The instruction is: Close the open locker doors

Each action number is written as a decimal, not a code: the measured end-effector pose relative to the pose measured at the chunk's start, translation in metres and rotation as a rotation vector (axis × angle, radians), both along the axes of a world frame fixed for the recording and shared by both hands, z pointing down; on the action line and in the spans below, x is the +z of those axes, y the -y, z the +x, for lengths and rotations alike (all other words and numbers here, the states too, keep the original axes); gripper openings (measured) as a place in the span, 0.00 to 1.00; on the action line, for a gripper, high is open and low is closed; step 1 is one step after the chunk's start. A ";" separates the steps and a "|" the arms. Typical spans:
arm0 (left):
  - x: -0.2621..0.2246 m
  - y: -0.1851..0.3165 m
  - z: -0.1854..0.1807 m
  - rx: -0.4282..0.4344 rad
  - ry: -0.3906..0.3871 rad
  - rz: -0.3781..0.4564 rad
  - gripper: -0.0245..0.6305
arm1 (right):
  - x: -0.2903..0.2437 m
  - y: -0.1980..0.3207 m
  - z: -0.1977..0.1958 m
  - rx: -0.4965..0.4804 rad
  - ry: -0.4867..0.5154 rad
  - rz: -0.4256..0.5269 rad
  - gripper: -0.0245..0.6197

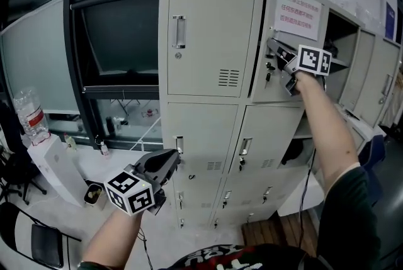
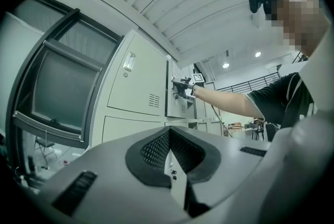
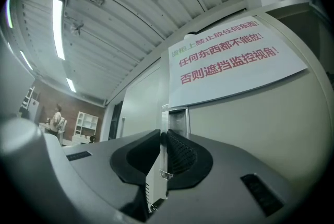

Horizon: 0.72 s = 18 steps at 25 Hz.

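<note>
A beige locker bank (image 1: 208, 42) fills the head view. The top-row door (image 1: 271, 11) beside the closed left door stands ajar and carries a paper notice (image 1: 299, 12). My right gripper (image 1: 281, 66) is at that door's handle side. In the right gripper view the right gripper (image 3: 163, 137) is shut on the thin metal door handle (image 3: 159, 176), with the door (image 3: 261, 129) and notice (image 3: 229, 58) just beyond. My left gripper (image 1: 169, 160) hangs low before the second-row lockers, shut and holding nothing (image 2: 168, 133). The left gripper view shows the right gripper (image 2: 182, 87) at the ajar door.
More compartments gape at the right, a top one (image 1: 343, 36) and a second-row one (image 1: 302, 143) behind its ajar door (image 1: 271, 136). A water bottle (image 1: 28, 112) stands on a white box at the left, below a dark window (image 1: 119, 42). A distant person (image 3: 56, 118) stands far off.
</note>
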<state>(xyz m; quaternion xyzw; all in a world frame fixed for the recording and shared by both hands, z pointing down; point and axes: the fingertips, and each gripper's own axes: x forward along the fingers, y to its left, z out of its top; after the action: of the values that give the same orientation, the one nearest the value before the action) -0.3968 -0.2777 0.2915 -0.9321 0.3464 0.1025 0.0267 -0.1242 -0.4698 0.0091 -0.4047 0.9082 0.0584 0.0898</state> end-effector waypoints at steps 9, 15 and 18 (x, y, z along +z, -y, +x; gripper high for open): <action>0.007 0.005 -0.014 -0.019 -0.009 -0.012 0.04 | 0.000 0.029 -0.002 0.111 -0.006 -0.016 0.14; 0.011 0.002 -0.020 -0.026 -0.014 -0.018 0.04 | -0.002 0.037 -0.001 0.159 0.006 -0.010 0.14; 0.014 0.001 -0.019 -0.030 -0.010 -0.021 0.04 | -0.003 0.037 -0.002 0.167 0.005 -0.004 0.14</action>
<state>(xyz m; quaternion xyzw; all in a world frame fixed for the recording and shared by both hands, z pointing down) -0.4159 -0.2790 0.3054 -0.9265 0.3615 0.1030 0.0168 -0.1267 -0.5072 0.0064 -0.4795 0.8711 0.0628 0.0858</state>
